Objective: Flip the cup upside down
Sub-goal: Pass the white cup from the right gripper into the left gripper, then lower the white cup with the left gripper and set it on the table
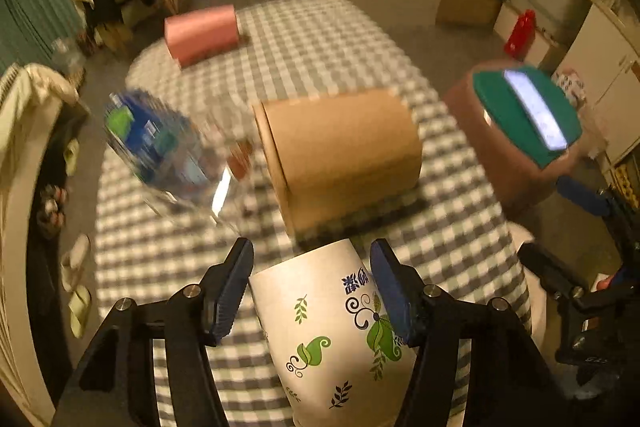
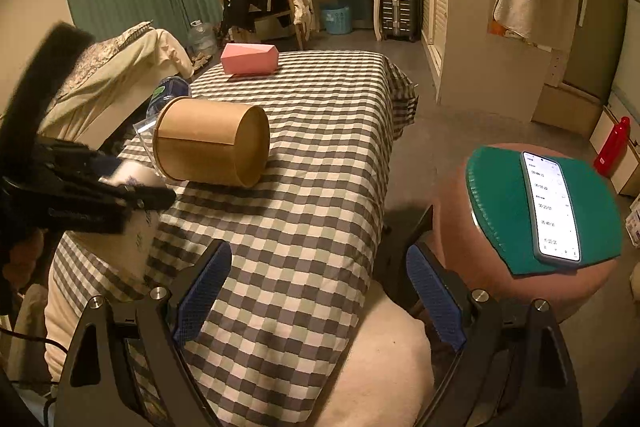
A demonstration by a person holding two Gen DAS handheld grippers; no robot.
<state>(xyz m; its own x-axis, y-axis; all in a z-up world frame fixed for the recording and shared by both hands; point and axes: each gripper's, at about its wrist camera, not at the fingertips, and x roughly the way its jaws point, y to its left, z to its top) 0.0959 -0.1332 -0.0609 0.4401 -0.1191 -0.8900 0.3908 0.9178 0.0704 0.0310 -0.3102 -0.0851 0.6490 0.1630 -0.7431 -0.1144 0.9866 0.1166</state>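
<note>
Where the left wrist view looks down, a table draped in a grey-and-white checked cloth (image 1: 320, 39) fills the frame, with a dim bedroom behind it; a pink box (image 1: 202, 34) sits at the far end, a brown cardboard cylinder (image 1: 340, 155) lies on its side mid-table, and a blurred clear plastic bottle (image 1: 160, 147) with a blue label lies beside it; the left gripper (image 1: 312, 287) is clamped on the paper cup (image 1: 332, 331), its 2 ribbed blue pads pressing the white, leaf-printed wall from either side; the cup's narrower end points away from the camera and its print reads inverted.

From the right wrist view, the same cloth (image 2: 320, 147) covers the table, with green curtains, a white desk and a suitcase beyond; the right gripper (image 2: 320, 291) hangs with its jaws wide apart and nothing between them; a round stool (image 2: 460, 227) at right carries a green mat (image 2: 500, 195) and a lit phone (image 2: 552, 207); the cup (image 2: 136, 231) shows at left, partly hidden by the other tool.
</note>
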